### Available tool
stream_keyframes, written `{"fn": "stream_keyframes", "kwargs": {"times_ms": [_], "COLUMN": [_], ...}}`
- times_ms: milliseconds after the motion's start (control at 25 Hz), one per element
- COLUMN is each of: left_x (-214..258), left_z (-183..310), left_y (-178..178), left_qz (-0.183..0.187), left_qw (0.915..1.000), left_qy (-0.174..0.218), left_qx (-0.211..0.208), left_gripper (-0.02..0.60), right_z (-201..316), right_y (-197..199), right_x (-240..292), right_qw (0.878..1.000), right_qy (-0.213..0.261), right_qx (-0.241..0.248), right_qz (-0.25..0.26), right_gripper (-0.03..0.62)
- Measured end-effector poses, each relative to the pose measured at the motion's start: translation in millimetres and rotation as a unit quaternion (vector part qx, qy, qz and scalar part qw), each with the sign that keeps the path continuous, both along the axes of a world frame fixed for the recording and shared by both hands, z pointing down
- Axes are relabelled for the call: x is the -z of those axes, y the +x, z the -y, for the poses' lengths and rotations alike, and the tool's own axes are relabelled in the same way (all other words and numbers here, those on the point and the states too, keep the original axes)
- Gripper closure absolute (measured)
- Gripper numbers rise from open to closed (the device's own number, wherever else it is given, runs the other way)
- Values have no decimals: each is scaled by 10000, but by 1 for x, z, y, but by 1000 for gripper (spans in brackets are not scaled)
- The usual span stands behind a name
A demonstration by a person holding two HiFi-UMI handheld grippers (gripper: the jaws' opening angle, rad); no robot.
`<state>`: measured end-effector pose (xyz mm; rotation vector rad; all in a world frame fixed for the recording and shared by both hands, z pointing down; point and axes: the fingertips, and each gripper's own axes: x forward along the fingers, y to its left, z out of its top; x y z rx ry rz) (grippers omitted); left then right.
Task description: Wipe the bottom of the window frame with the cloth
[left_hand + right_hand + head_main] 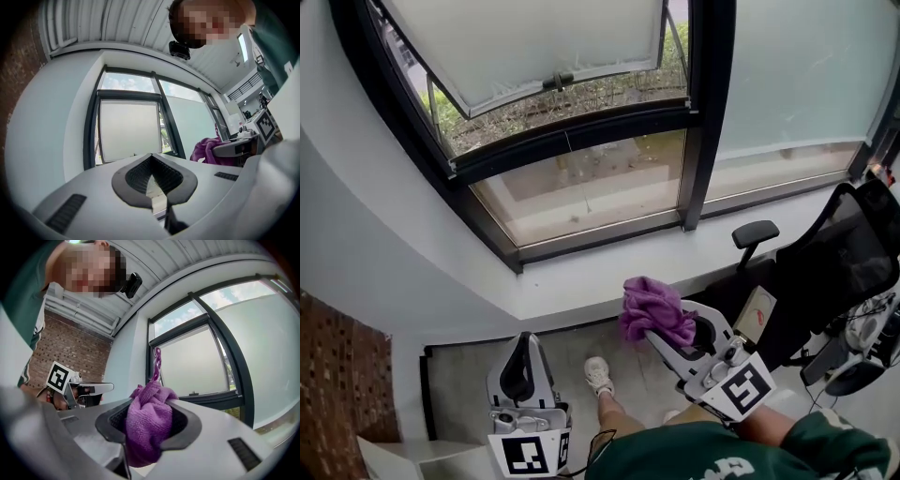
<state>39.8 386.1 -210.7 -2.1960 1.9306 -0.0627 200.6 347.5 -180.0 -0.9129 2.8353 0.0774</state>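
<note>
Head view. Cloth, purple, is bunched into a wad and clamped in the jaws of the right gripper. The wad sticks out past the jaw tips. Its long axis runs along the jaws, pointing up and left toward the white sill. It hangs just short of the sill, and contact cannot be told. The bottom of the window frame, a dark rail, lies beyond the sill, apart from the cloth. The left gripper is held low at the person's left, well apart from the cloth, jaws pointing toward the wall below the sill. A shoe shows on the floor between the two grippers. An office chair stands at the right.

Left gripper view. The pads meet at the tips with nothing between them. The jaws point at the window, and the cloth shows off to the right.

Right gripper view. The jaws are closed on the cloth, which fills the gap between the pads. The bulk sits upright between them, and a thin tail stands up above the wad. A brick wall is at the left, behind the left gripper.
</note>
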Motion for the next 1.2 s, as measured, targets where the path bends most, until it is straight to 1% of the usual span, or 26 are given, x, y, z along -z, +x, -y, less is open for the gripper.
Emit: {"fn": "stream_keyframes", "kwargs": {"times_ms": [80,160,320,400,480,560,640,720,840,920,1000,1080,1200], "left_x": [-2,-5,-7,-10,-13,-16,-20,-22,-22,-20,-17,-15,-17], "left_z": [27,57,110,132,151,169,186,202,221,231,241,249,257], "left_y": [-18,-32,-57,-73,-92,-113,-133,-151,-174,-183,-185,-185,-191], "left_qz": [-59,-62,113,204,222,187,87,-55,-113,-196,-307,-237,-66], "left_qw": [9999,9997,9985,9977,9970,9965,9964,9960,9952,9944,9932,9928,9932], "left_qy": [-10,-29,-15,-90,-176,-228,-258,-251,-192,-140,-117,-103,-85], "left_qx": [-110,-255,-538,-632,-721,-776,-806,-862,-955,-1025,-1117,-1169,-1160], "left_gripper": [575,575,575,575,575,575,575,575,575,575,575,575,575], "right_z": [22,44,87,106,125,143,158,170,179,182,185,189,201], "right_y": [-20,-44,-91,-113,-131,-144,-160,-173,-191,-201,-208,-217,-231], "right_x": [0,-3,-8,-8,-8,-8,-3,2,7,15,21,21,20], "right_qw": [9999,9999,9998,9996,9991,9982,9979,9978,9972,9969,9967,9967,9973], "right_qy": [-7,-32,-81,-147,-153,-200,-244,-155,-57,68,204,146,140], "right_qx": [-64,-72,-139,-193,-350,-540,-600,-632,-685,-707,-700,-658,-606], "right_qz": [100,65,-84,-126,-182,-156,-94,-127,-290,-341,-370,-444,-387], "right_gripper": [439,439,439,439,439,439,439,439,439,439,439,439,439]}}
